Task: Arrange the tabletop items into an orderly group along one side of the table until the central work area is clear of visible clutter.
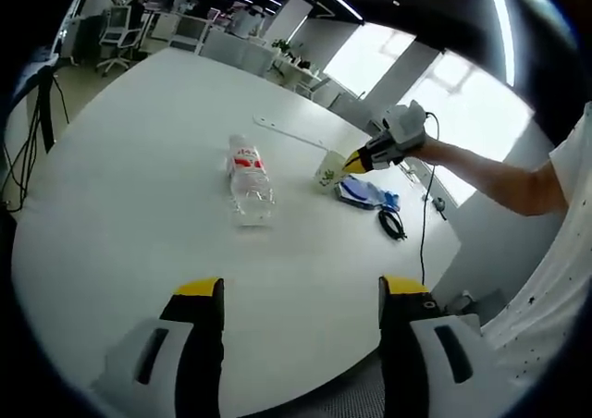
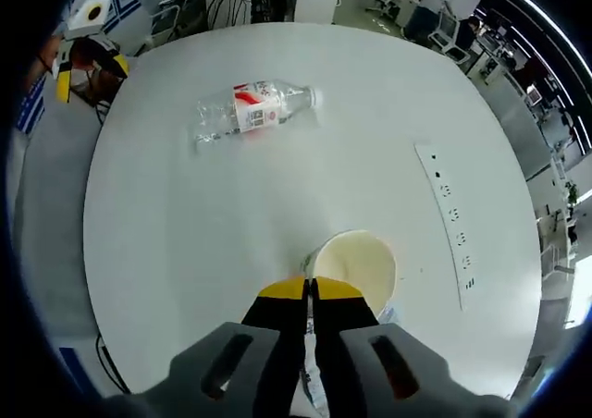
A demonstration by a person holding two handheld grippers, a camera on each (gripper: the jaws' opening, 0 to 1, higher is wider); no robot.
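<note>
The paper cup (image 2: 356,265) is clamped at its rim by the right gripper (image 2: 310,290), probably for moving it aside; the left gripper (image 1: 301,293) is held apart, empty.

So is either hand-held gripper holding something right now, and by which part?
The right hand-held gripper pinches the cream paper cup by its rim, jaws shut on the near wall. The left hand-held gripper is open, holding nothing.

Clear plastic bottle (image 1: 249,183), matt table (image 1: 120,196)

Left view low at table edge, right view overhead, sharing bottle (image 1: 248,185).
</note>
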